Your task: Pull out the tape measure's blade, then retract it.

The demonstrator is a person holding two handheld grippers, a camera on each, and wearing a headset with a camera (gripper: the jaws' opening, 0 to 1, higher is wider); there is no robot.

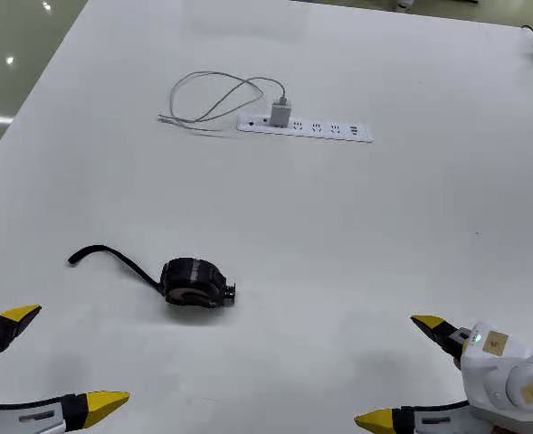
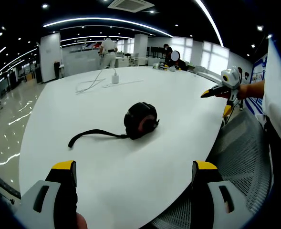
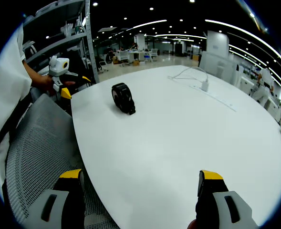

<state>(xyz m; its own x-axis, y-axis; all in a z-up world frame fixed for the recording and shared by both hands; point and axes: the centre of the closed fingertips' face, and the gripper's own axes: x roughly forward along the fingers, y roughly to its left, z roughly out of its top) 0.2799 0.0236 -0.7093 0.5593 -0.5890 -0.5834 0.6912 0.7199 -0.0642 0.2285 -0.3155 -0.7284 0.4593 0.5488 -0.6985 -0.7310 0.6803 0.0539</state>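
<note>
I am looking down at a broad white counter (image 1: pixel 402 226) in a large open office lit by long ceiling light strips (image 2: pixel 107 21). Far across the counter lies a white power strip (image 1: pixel 307 127) with a white charger (image 1: pixel 280 113) plugged into its left end. The charger's thin white cable (image 1: pixel 214 98) is looped loosely to the left of it.

The tape measure (image 1: pixel 194 281) sits on the near left part of the counter, well apart from the power strip. Its case is black, rounded and compact, with a dull reddish-grey disc on the side that faces me. A black strap (image 1: pixel 110 257) trails from its left side and curves away to the left, lying flat on the surface. At the right-hand mouth of the case I can see the small end hook (image 1: pixel 232 290) sitting close against the body.

My left tool (image 1: pixel 73 355) hovers at the near left edge, its yellow-tipped jaws spread wide and holding nothing. My right tool (image 1: pixel 393 369) hovers at the near right edge, also released and empty. Both are well apart from the tape measure, which lies between them and a little farther out. In the right gripper view a grey mesh chair seat (image 3: pixel 40 138) shows just off the counter's near edge.
</note>
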